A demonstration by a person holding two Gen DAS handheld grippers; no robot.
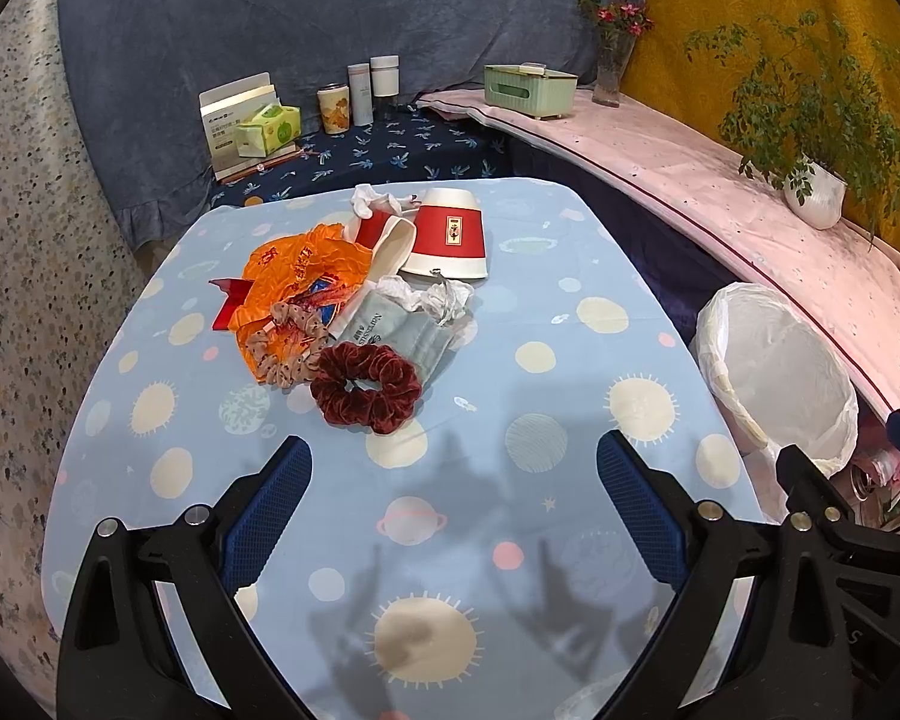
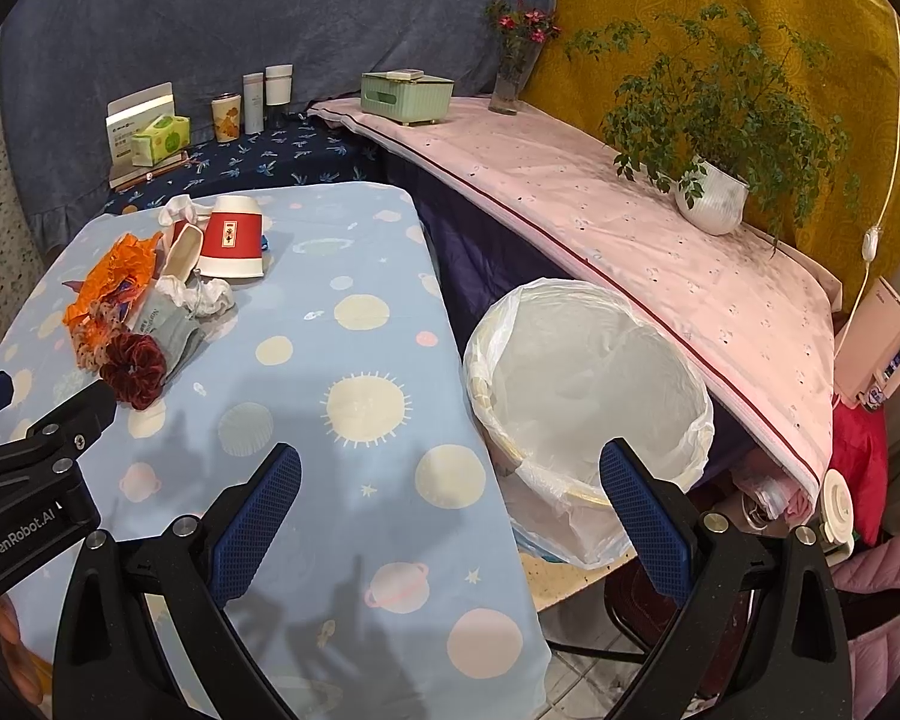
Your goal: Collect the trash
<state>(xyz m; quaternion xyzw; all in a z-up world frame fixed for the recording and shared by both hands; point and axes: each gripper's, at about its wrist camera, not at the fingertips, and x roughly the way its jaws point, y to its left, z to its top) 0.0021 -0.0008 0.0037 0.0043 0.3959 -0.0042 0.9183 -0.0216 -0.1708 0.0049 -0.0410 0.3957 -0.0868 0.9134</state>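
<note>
Where lettering reads "GenRobot.AI" on the black left gripper [image 2: 30, 438], trash is piled far-left on the planet-print blue tablecloth [image 2: 342, 276]: crumpled orange plastic bag [image 1: 297, 276], upturned red-and-white paper cup [image 1: 447, 234], crumpled white tissue [image 1: 435, 297]. White-lined round bin [image 2: 588, 408] beside table. Left gripper [image 1: 453, 507] and right gripper [image 2: 450, 504]: jaws wide apart, empty.

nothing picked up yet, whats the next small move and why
Probably ease the left gripper forward toward the crumpled white tissue. Both grippers are open and empty, the trash pile lies ahead of the left one, and the lined bin stands empty beside the table.
</note>
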